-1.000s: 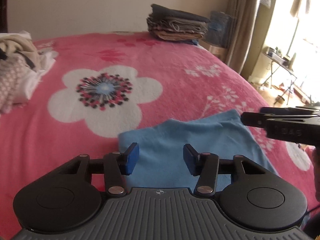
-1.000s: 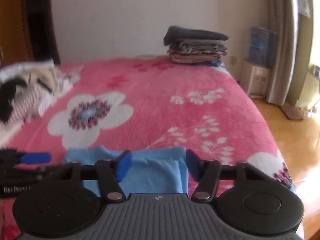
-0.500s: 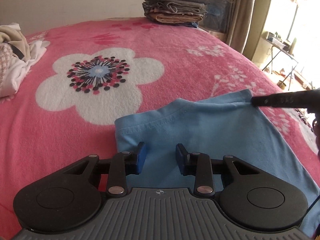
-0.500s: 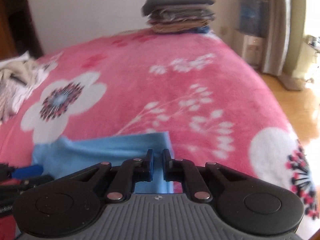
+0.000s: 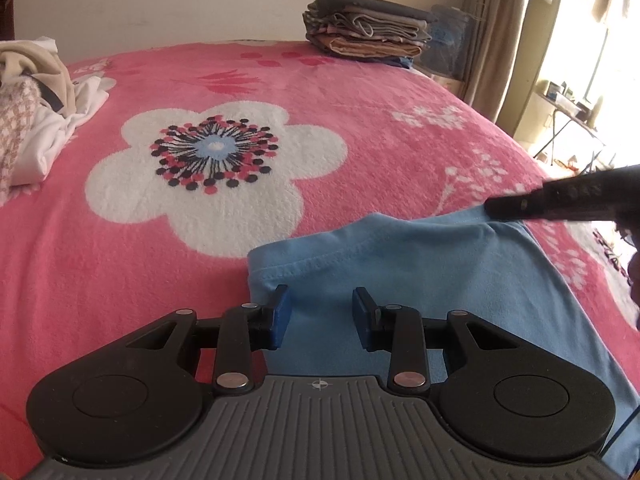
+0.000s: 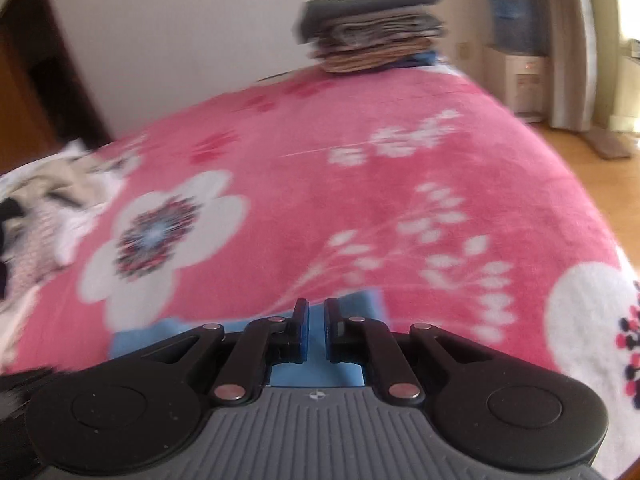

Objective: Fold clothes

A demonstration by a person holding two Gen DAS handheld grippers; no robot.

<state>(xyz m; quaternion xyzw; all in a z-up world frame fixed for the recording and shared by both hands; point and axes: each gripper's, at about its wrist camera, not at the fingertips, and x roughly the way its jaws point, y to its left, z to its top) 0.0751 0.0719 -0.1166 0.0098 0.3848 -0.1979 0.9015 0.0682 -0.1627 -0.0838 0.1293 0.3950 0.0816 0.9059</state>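
Left gripper (image 5: pixel 320 316) fingers spread wide, empty, over near corner of blue garment (image 5: pixel 420 280). Right gripper (image 6: pixel 316 328) fingers nearly closed; seem pinched on its far corner. Garment lies flat on the pink bed (image 5: pixel 180 272). Soft, light, limp; take the stitched hem corner

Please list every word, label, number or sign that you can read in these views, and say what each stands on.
On the right gripper, side face: raised letters, too faint to read.
On the left gripper, body: a small crosshair mark, no words.
Right wrist view: blurred, showing only the same kind of mark.
Nothing else is legible.
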